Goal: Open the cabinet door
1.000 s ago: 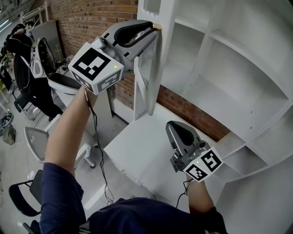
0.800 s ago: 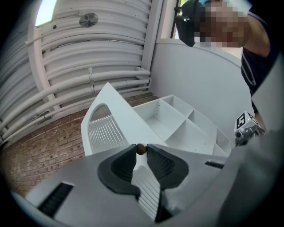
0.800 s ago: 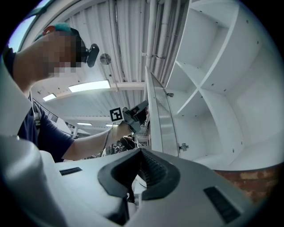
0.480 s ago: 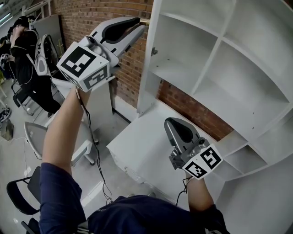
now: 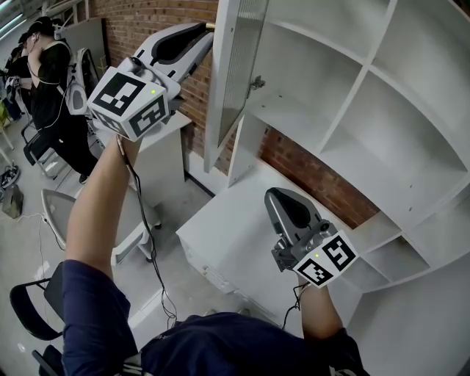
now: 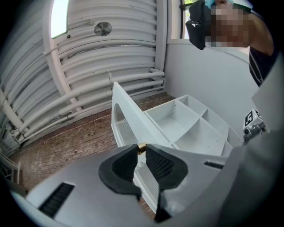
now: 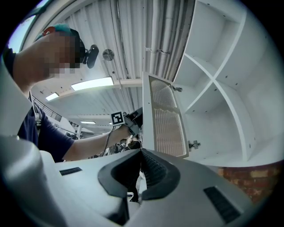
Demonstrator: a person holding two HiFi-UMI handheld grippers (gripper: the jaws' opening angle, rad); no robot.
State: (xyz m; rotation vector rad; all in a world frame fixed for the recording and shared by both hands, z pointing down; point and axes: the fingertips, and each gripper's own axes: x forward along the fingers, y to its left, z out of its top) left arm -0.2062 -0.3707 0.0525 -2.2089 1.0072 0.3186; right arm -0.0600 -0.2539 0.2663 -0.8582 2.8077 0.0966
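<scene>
A brick wall runs behind the white cabinet with its open shelves in the head view. Your left hand-held gripper reaches up to the free edge of the cabinet door, its tips at the small brass knob. The door stands open, nearly edge-on to you, white-framed around a ribbed pane. Your right hand-held gripper hangs lower down, well apart from the door.

In the left gripper view your jaws are closing, with the brass knob pinched between their tips. The door slants away just beyond them, toward the cabinet.

In the right gripper view your jaws are together with nothing between them. The door rises beyond them, its ribbed pane facing the camera and a hinge at its lower right corner.
</scene>
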